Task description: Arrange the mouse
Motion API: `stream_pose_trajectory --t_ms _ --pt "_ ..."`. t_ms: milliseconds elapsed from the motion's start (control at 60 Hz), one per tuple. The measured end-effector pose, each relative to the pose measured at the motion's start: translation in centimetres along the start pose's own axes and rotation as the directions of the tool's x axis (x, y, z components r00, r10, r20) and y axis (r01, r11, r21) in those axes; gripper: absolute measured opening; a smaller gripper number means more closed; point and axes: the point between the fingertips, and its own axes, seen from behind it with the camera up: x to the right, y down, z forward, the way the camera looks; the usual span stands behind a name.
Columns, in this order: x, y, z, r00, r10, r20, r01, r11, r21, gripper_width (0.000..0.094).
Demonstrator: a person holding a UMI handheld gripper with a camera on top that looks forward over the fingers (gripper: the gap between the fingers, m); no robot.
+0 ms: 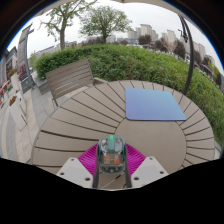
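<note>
The tool is clenching the mouse over the table; releasing early risks missing the blue mat beyond.

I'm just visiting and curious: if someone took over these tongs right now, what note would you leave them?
Tongs: closed on the mouse, a translucent one, held between the pink pads just above the round wooden table.
Mouse pad: blue, lying flat on the table beyond the tongs, nothing on it.
Done: mouse picked up.
Left: probably carry it forward, set it on the pad, release.
</note>
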Motion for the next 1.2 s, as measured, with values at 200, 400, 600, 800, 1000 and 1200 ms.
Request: stream_pose_trajectory --t_ms 200,400,600,800,1000,1200 --pt "3.1 -9.6 -3.8 1.000 0.015 0.010 -0.016 0.994 0.110 0.0346" --pt "11.0 -21.1 -1.2 0.997 -0.014 -0.069 0.030 0.971 0.237 0.0343" --pt "17.7 -19.8 9.7 0.994 -0.006 -0.106 0.022 0.989 0.146 0.0342" --pt "18.3 -14.6 16.2 0.999 0.024 -0.039 -0.024 1.000 0.015 0.0423" --pt "18.1 -15.7 12.8 1.000 0.011 -0.022 -0.011 1.000 -0.017 0.0828" --pt "16.2 -15.6 -1.9 0.999 0.012 -0.032 -0.013 0.999 -0.031 0.0847"
